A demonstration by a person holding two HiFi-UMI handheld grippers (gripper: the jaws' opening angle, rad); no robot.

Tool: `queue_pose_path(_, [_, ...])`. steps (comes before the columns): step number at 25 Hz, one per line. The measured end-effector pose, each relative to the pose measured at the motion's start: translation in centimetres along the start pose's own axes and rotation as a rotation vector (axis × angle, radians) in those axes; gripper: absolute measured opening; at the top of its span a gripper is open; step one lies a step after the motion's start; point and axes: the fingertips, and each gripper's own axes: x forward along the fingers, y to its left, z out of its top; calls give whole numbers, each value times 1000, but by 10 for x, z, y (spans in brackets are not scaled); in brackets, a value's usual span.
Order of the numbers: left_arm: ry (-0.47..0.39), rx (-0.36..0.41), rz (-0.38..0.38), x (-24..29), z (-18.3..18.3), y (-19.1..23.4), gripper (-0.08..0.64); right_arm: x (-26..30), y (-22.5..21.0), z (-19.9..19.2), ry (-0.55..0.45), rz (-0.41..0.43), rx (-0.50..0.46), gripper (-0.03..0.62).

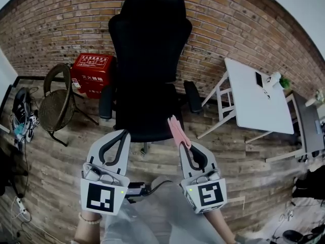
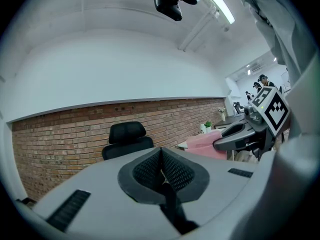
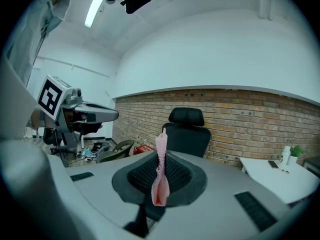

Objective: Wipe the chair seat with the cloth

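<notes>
A black office chair [image 1: 147, 60] stands against the brick wall, its seat [image 1: 144, 121] facing me; it also shows ahead as the chair [image 3: 186, 130] and the chair [image 2: 127, 139]. My right gripper [image 1: 184, 144] is shut on a pink cloth [image 1: 177, 131], held just in front of the seat's right front edge. The cloth [image 3: 160, 171] sticks up between the jaws, and the cloth [image 2: 207, 144] shows at the right of the left gripper view. My left gripper [image 1: 120, 139] is shut with nothing in it, near the seat's left front edge.
A wicker chair [image 1: 57, 103] and a red box [image 1: 92, 72] stand left of the office chair. A white table [image 1: 256, 95] is at the right. Shoes and cables [image 1: 21, 118] lie at the far left on the wooden floor.
</notes>
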Motion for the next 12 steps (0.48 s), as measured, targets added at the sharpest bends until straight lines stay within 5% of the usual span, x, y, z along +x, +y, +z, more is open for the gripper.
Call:
queue_pose_path(4, [10,-63,23,5,-7,4,18,1,-8,-5,14,-14,3,55])
queue_pose_path(12, [27,14,29,50,-14,13,18,41,-45,-12,13,9,10,55])
